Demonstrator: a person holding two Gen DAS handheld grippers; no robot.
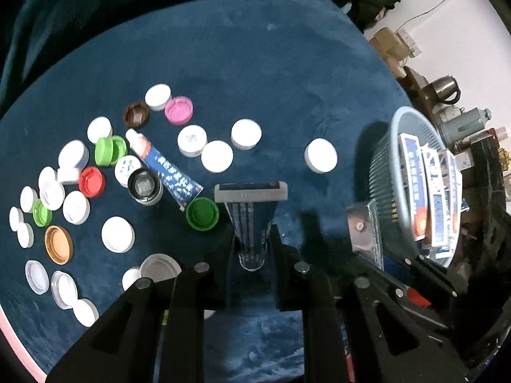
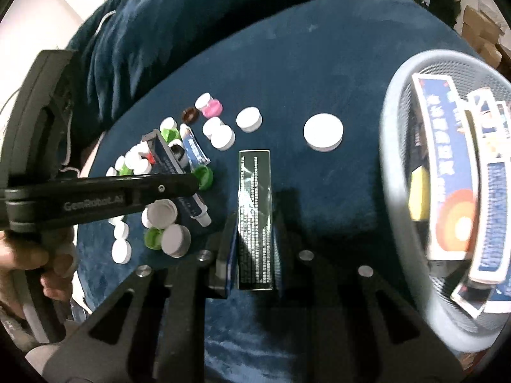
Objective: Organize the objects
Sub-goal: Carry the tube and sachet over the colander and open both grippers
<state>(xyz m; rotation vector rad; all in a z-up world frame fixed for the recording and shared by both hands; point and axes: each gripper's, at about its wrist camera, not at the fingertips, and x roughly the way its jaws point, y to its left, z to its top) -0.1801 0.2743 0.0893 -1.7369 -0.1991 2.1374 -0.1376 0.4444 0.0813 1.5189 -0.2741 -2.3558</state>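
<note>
My left gripper (image 1: 250,242) is shut on a blue tube (image 1: 250,223) with a grey crimped end, held above the dark blue cloth; the same gripper (image 2: 179,178) and tube (image 2: 166,156) show in the right wrist view. My right gripper (image 2: 254,249) is shut on a dark blue box (image 2: 255,210) with white print, held near the grey mesh basket (image 2: 392,166). The basket (image 1: 383,172) holds several blue and white boxes (image 2: 447,172). Another blue and white tube (image 1: 163,166) lies among many bottle caps (image 1: 118,234) on the left.
A lone white cap (image 1: 321,154) lies between the cap pile and the basket. The blue cloth (image 1: 255,79) covers a round table. Cartons and a kettle (image 1: 447,89) stand beyond the table at the right.
</note>
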